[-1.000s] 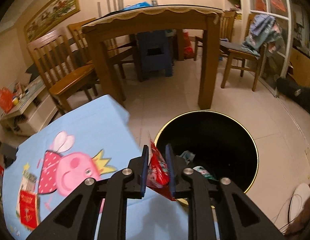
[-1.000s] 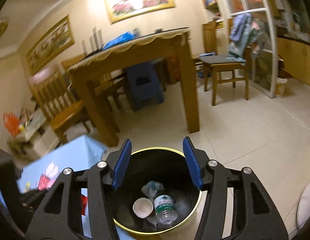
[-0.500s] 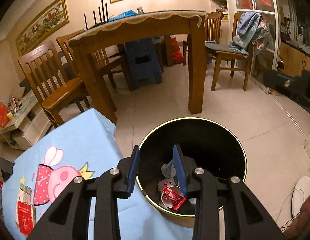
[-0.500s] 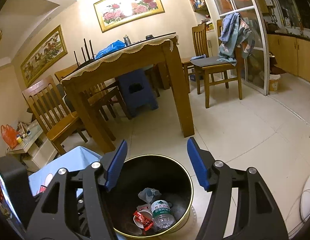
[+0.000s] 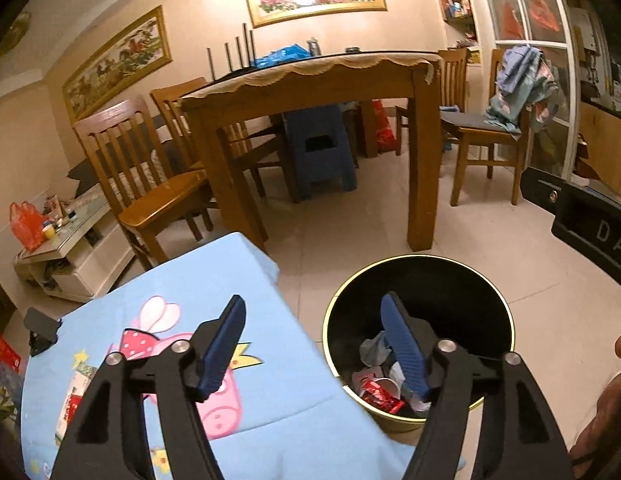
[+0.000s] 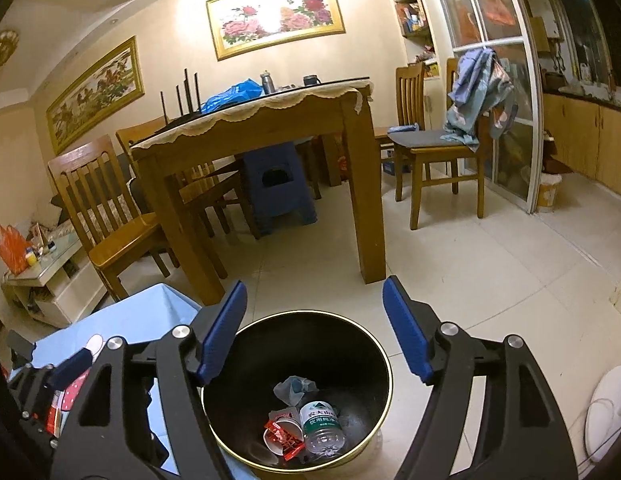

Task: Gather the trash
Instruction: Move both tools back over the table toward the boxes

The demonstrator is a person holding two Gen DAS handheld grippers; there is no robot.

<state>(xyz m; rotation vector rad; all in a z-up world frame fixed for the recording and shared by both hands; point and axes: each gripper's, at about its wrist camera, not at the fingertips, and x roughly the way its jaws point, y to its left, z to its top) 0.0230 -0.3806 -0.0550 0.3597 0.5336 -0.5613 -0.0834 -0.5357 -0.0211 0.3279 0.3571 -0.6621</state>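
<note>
Black device [image 5: 590, 224] at right edge of left wrist view: white letters "DA", cut off. Water bottle [image 6: 321, 428] label in bin [image 6: 246, 340]: characters unreadable.

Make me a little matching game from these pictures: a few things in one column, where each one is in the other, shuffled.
Things:
1. red wrapper
2. blue plastic stool
3. bundle of clothes
4. blue bag

Places:
A. on top of the wooden dining table
B. inside the black bin, beside the plastic bottle
C. draped over the back of a chair
D. on the floor under the dining table

Pairs: 1-B, 2-D, 3-C, 4-A
</note>
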